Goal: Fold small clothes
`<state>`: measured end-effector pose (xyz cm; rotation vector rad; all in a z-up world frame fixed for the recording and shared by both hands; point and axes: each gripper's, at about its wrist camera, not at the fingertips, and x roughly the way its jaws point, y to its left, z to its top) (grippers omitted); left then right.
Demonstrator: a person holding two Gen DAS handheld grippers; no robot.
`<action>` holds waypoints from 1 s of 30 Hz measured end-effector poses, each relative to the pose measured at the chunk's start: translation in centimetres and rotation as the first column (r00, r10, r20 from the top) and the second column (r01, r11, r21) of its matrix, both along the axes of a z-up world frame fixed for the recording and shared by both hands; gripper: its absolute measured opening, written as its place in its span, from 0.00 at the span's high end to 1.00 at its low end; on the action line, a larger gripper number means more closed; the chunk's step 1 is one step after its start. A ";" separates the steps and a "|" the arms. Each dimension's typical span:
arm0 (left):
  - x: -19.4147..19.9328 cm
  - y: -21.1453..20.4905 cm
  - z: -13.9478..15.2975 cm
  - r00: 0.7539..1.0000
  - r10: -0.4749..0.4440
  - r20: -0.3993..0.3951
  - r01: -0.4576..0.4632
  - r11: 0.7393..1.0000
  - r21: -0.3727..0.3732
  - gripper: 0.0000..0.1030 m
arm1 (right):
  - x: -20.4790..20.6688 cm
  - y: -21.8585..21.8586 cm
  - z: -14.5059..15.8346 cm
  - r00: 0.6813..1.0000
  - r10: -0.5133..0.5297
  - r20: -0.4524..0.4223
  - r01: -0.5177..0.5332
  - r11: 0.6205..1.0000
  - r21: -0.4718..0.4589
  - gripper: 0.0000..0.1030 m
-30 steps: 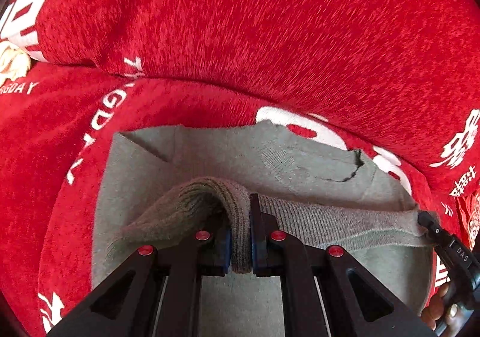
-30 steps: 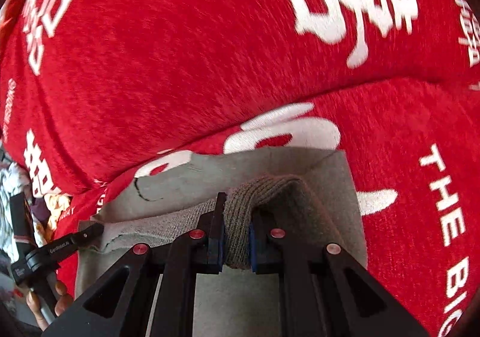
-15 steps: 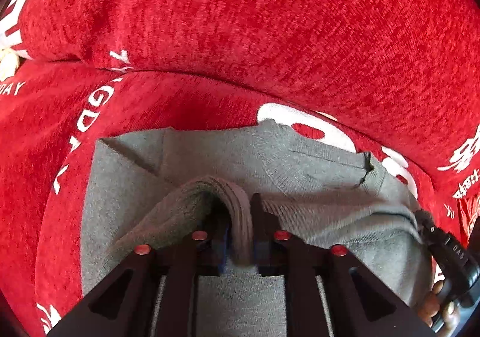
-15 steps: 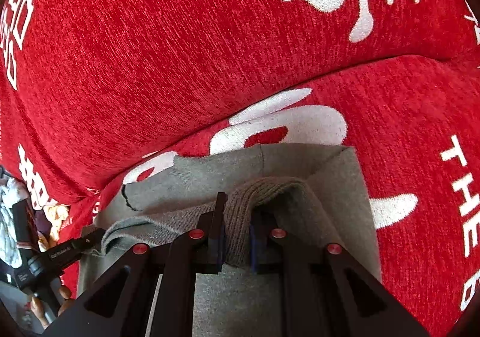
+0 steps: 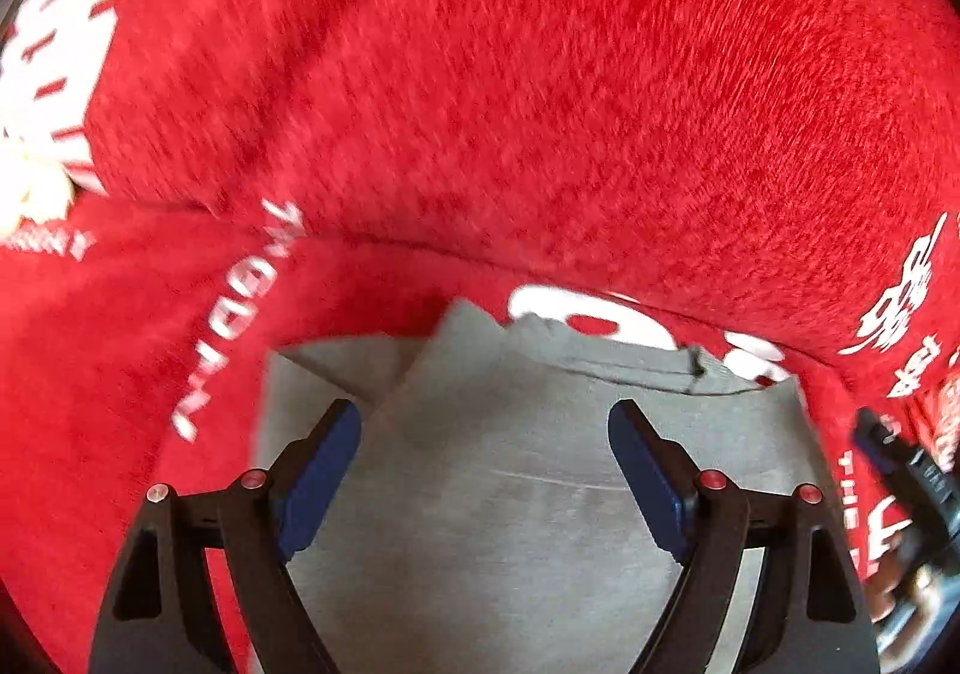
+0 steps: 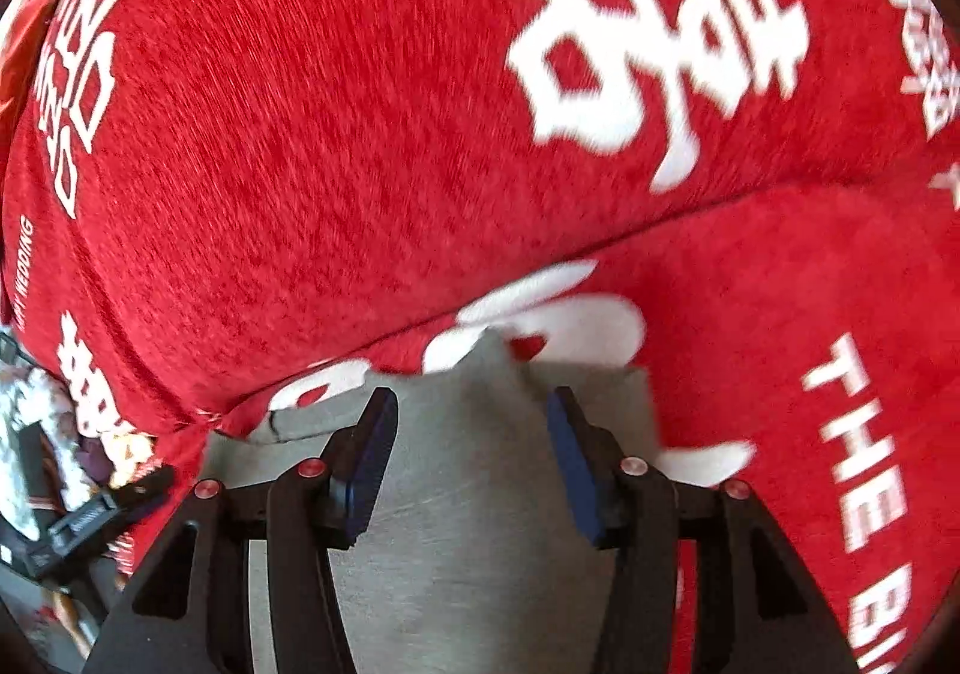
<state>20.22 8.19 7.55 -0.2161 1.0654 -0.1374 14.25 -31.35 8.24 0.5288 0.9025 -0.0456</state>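
A small grey knit garment (image 5: pixel 492 470) lies folded flat on the red seat, its collar edge toward the backrest; it also shows in the right wrist view (image 6: pixel 468 494). My left gripper (image 5: pixel 485 446) is open and empty just above the garment's left part. My right gripper (image 6: pixel 471 434) is open and empty above the garment's right part. The right gripper's tip (image 5: pixel 900 458) shows at the right edge of the left wrist view; the left gripper's tip (image 6: pixel 102 506) shows at the left edge of the right wrist view.
A red sofa cover with white lettering covers the seat (image 5: pixel 120 374) and the bulging backrest (image 5: pixel 540 104), which rises just behind the garment. Patterned clutter (image 6: pixel 36 434) sits at the far left of the right wrist view.
Both grippers were shut on the ribbed hem and carried it toward the collar. Both have now opened and let go; the garment lies flat, folded over.
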 end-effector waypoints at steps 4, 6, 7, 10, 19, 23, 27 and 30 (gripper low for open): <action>-0.1 -0.1 -0.2 1.000 -0.012 0.008 0.011 0.997 0.079 0.17 | 0.2 0.5 0.5 1.000 0.020 -0.004 -0.021 0.995 -0.100 0.45; 0.0 -1.2 -0.9 1.000 -0.031 0.001 0.030 0.994 0.107 0.17 | 0.7 1.9 0.2 0.999 0.050 -0.014 -0.052 0.990 -0.131 0.45; -0.1 -1.7 -1.2 0.999 -0.039 -0.001 0.039 0.992 0.117 0.17 | 0.9 2.7 0.0 0.997 0.073 -0.020 -0.075 0.986 -0.149 0.45; 0.1 -3.8 -2.5 0.997 -0.073 -0.015 0.075 0.985 0.153 0.17 | 2.1 5.9 -1.4 0.984 0.162 -0.072 -0.174 0.964 -0.203 0.46; 1.3 -6.1 -6.2 0.991 -0.110 -0.076 0.127 0.955 0.269 0.17 | 4.4 7.6 -5.1 0.962 0.179 -0.205 -0.230 0.939 -0.257 0.46; 1.6 -5.6 -6.6 0.991 -0.107 -0.083 0.125 0.962 0.245 0.17 | 4.8 6.4 -6.0 0.962 0.146 -0.230 -0.197 0.956 -0.219 0.46; 1.6 -5.6 -6.6 0.990 -0.105 -0.089 0.124 0.960 0.252 0.17 | 4.7 6.4 -5.8 0.960 0.140 -0.241 -0.198 0.952 -0.233 0.46; 0.6 -5.7 -5.7 0.993 -0.094 -0.074 0.112 0.950 0.292 0.17 | 3.3 7.1 -4.1 0.966 0.134 -0.221 -0.199 0.932 -0.304 0.45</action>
